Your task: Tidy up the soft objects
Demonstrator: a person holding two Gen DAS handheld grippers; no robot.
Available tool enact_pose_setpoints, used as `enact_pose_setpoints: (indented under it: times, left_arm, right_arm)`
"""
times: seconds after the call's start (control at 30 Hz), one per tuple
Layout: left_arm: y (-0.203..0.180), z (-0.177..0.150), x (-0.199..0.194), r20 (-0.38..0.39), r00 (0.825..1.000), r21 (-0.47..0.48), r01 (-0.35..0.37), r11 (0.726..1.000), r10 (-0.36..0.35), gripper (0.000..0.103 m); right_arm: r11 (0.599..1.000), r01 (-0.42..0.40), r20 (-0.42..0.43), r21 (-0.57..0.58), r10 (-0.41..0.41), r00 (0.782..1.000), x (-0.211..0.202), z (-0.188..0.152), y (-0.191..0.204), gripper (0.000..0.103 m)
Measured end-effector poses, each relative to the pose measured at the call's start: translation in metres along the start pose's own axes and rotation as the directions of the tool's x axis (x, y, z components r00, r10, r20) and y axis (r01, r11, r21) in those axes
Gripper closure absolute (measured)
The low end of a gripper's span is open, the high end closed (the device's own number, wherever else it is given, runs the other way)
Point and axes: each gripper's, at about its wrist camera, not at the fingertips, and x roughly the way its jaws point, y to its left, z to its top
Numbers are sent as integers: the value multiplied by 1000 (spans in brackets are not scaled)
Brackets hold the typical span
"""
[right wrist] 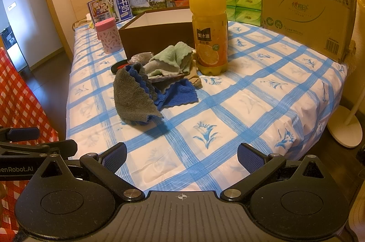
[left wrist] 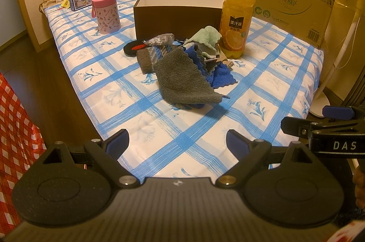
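2 handheld grippers hover at the near edge of a table (left wrist: 285,73) spread with a blue-checked cloth, both with jaws wide apart and nothing between them. The left gripper (left wrist: 178,144) points at a heap of soft things in the middle of the table: a grey towel (left wrist: 182,80) draped nearest, a blue cloth (right wrist: 180,93) spilling out beneath it, a pale green cloth (right wrist: 173,55) bunched on top toward the back, with other fabric too tangled to name. The right gripper (right wrist: 181,157) waits alongside, well apart from the pile. Just behind the heap stands an open brown box (left wrist: 178,14) (its white interior looks empty from here), likely the intended home for the cloths, which would explain why they lie right at its foot. An orange juice bottle (right wrist: 209,23) stands just beside the pile, and could topple if a cloth is tugged carelessly. The sorting appears not yet begun; the grey towel looks the easiest first pick.
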Motion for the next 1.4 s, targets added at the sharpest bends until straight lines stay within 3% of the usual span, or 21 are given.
enact_pose_setpoints:
  times: [0.63, 0.9, 1.27, 1.4]
  left_arm:
    - [6, 8, 10, -17, 999, -7, 35, 999, -35, 12]
    - [5, 16, 22, 37, 998, 15, 42, 999, -43, 15]
    - [8, 29, 64, 52, 996, 27, 64, 998, -66, 21]
    - [9, 36, 83, 51, 997, 41, 63, 997, -65, 21]
  right_arm:
    - [1000, -8, 11, 14, 8, 1000, 5, 8, -1, 0]
    - [996, -46, 68, 71, 42, 997, 18, 14, -18, 0]
    - [996, -54, 75, 73, 49, 996, 52, 24, -31, 1]
    - [994, -63, 77, 87, 57, 995, 68, 31, -34, 5]
